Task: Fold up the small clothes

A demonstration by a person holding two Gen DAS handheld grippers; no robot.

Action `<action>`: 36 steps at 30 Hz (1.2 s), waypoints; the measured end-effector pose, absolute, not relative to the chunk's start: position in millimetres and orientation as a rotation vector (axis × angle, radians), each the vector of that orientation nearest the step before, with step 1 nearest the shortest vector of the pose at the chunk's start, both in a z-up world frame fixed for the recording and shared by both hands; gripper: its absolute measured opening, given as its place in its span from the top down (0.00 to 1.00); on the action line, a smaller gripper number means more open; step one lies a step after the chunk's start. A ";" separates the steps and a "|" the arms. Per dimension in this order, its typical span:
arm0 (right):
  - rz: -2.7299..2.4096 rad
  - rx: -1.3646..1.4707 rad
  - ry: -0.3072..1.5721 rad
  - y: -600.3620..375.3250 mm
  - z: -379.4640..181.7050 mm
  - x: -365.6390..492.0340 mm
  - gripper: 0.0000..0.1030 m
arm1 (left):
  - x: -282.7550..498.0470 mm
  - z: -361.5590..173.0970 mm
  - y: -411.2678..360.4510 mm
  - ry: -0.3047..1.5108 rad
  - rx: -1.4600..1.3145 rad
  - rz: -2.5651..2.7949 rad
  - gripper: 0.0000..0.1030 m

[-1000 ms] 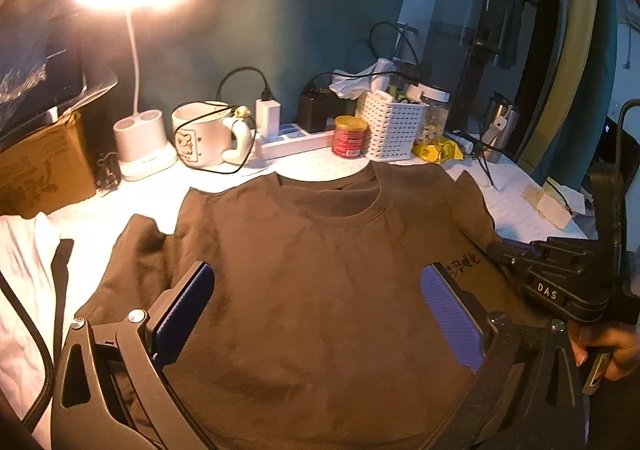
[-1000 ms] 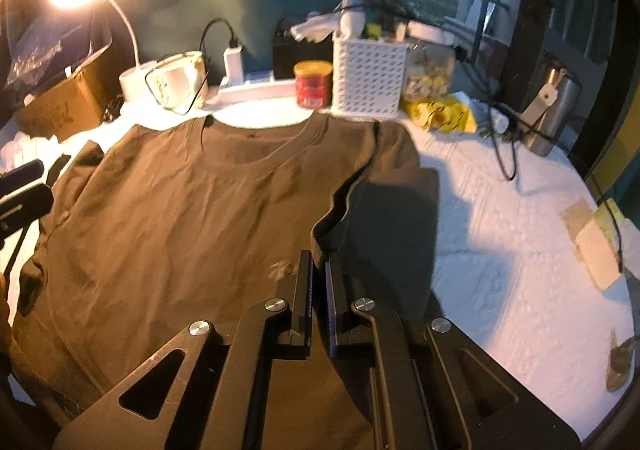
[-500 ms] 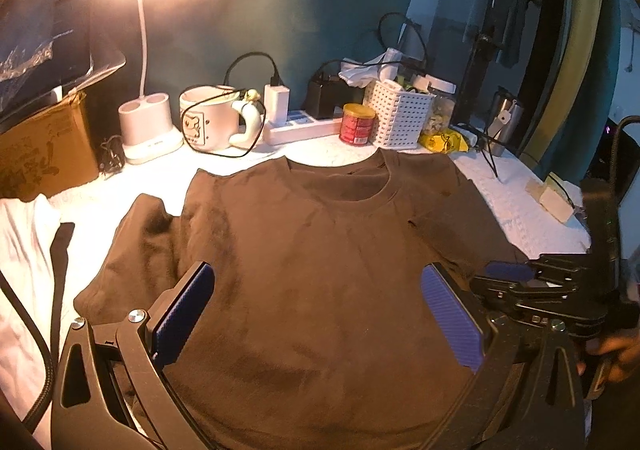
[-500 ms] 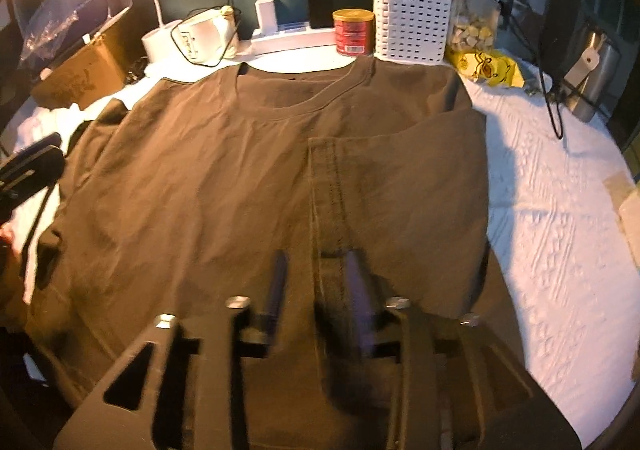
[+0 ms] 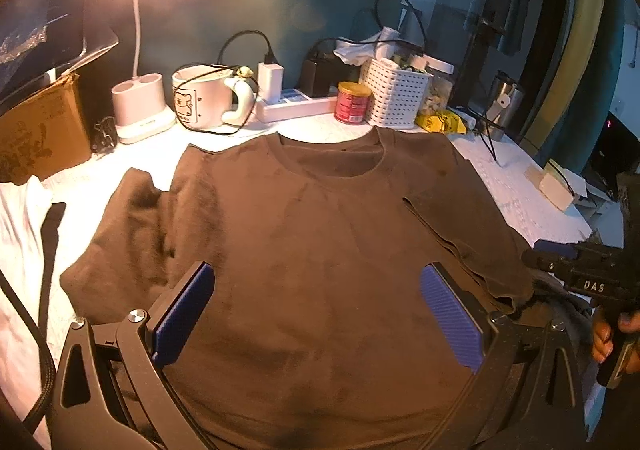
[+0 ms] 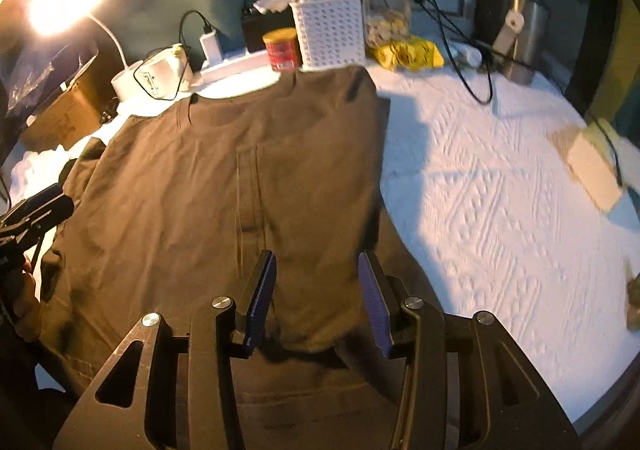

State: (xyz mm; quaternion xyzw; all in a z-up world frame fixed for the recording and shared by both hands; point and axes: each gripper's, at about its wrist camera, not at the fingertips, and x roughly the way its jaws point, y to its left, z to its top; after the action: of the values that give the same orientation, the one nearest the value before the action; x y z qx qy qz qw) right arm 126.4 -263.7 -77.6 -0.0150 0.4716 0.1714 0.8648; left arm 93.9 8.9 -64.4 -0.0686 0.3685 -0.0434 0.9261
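Observation:
A brown T-shirt (image 5: 312, 250) lies flat on the white tablecloth, collar toward the back; it also shows in the right wrist view (image 6: 224, 185). Its right sleeve (image 5: 452, 217) is folded in over the body, and the left sleeve (image 5: 132, 234) lies spread out. My left gripper (image 5: 316, 314) is open and empty above the shirt's lower middle. My right gripper (image 6: 316, 290) is open and empty over the folded sleeve's lower edge; it also shows in the left wrist view (image 5: 576, 266) at the right edge.
At the back stand a lit desk lamp (image 5: 138, 105), a white mug (image 5: 200, 97), a power strip (image 5: 296, 107), a red can (image 5: 352, 101), a white basket (image 5: 396, 97) and a steel tumbler (image 5: 502, 105). A cardboard box (image 5: 40, 133) and white cloth (image 5: 20, 234) lie left.
My right gripper laid the right sleeve over the shirt body, opened, let go and drew back. My left gripper stayed open and pulled back slightly.

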 end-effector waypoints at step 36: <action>0.459 -0.068 0.977 -205.9 -90.7 143.3 0.56 | 130.7 -76.6 147.1 0.857 -0.098 0.111 0.14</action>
State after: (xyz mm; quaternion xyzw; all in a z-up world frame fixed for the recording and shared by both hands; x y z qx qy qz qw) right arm 143.3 -205.9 -90.7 -0.0324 0.4648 0.2185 0.8574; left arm 130.7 147.1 -76.6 -0.0473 0.4152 0.0535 0.9069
